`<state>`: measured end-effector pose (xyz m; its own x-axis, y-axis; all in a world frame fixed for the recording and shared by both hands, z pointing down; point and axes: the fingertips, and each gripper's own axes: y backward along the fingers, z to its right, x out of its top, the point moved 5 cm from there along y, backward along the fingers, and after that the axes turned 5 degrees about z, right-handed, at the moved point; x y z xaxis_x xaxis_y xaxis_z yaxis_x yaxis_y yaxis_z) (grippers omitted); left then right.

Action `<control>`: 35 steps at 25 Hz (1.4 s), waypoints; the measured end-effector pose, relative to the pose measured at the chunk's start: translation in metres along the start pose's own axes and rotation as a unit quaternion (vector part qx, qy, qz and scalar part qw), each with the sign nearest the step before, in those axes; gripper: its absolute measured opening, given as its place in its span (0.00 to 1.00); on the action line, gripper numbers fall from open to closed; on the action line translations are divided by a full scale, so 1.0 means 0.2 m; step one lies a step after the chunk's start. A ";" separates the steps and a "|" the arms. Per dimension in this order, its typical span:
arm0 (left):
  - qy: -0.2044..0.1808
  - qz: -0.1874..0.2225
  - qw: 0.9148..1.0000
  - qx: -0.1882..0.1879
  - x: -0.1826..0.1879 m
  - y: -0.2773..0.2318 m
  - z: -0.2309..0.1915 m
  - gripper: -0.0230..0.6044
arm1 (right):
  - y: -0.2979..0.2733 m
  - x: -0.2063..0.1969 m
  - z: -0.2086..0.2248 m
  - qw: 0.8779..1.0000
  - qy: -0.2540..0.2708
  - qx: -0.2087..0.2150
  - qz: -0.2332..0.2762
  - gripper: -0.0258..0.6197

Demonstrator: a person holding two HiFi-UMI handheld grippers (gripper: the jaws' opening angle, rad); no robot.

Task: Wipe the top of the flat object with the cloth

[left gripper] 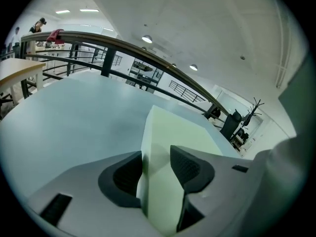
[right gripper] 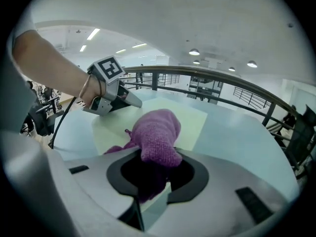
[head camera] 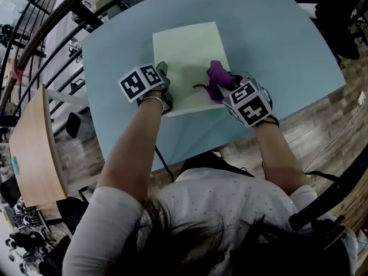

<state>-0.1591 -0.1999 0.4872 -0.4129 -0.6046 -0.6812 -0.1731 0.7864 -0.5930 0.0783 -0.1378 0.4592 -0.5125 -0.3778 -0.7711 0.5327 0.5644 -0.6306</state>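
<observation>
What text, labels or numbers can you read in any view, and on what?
None can be read in any view. The marker cubes on the left gripper and right gripper bear only black-and-white square patterns, no letters. The flat object and cloth carry no print.

Pale blue table [head camera: 276, 50]: smooth matte top, rounded corners, standing on a wood-plank floor [head camera: 322, 125]. One thing lies directly on it, a pale yellow-green rectangular slab [head camera: 187, 53] with a thick edge. It lies flat, slightly askew to the table's edges, toward the person's side. Its near edge is close to the table's front edge.
</observation>
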 end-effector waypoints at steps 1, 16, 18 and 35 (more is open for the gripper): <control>0.006 0.000 1.000 -0.003 0.00 0.00 -0.01 0.32 | 0.01 -0.01 0.01 1.000 -0.003 -0.005 0.001 0.18; 0.012 0.007 1.000 -0.014 -0.02 -0.02 -0.03 0.32 | 0.21 0.39 -0.13 0.955 -0.149 0.112 0.232 0.18; 0.015 0.007 1.000 -0.016 -0.01 -0.02 -0.03 0.32 | 0.14 0.51 -0.29 0.916 -0.203 0.194 0.287 0.18; 0.084 -0.009 0.993 -0.088 -0.07 -0.07 -0.13 0.49 | -0.15 0.14 -0.40 0.999 0.007 0.046 0.000 0.18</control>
<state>-0.1744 -0.2000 0.5163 -0.5490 -0.6013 -0.5805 -0.3298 0.7940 -0.5106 -0.0053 -0.1064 0.4633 -0.5214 -0.3672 -0.7703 0.5920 0.4944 -0.6365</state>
